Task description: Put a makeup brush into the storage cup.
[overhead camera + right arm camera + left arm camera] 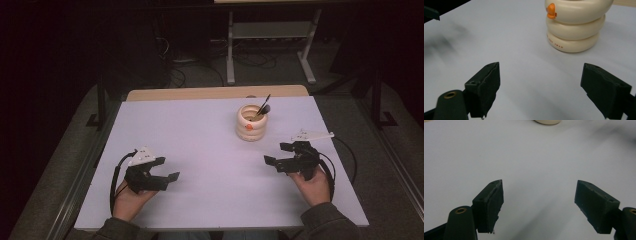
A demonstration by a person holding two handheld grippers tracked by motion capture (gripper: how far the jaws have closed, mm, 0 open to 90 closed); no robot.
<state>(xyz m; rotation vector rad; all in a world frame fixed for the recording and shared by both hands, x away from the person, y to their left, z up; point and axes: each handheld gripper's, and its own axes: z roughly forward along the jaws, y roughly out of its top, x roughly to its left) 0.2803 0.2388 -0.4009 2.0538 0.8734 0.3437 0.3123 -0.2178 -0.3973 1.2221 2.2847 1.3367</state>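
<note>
— Fingers first: how did they stand?

— Both pairs stood wide with nothing between them. The left gripper (159, 170) hovered low over the near left of the white surface (200, 150); the right gripper (281, 154) hung near the right edge, its fingers (484, 85) pointing toward the holder.

— And the holder?

— A cream ringed holder (251, 122), three stacked rolls with a small orange duck head (551, 11) on its side, stood upright toward the far right of the surface, near the right gripper and well apart from the left.

— Anything inside?

— Two dark, slim things, pens or brushes (263, 107), leaned out of its mouth toward the far right. I could not tell which they were.

— How should the reach have gone?

— My judgement: come from above with the right gripper, line the fingers up along one leaning stem, close near its top, and lift along its tilt so the light holder was not tipped.
</note>
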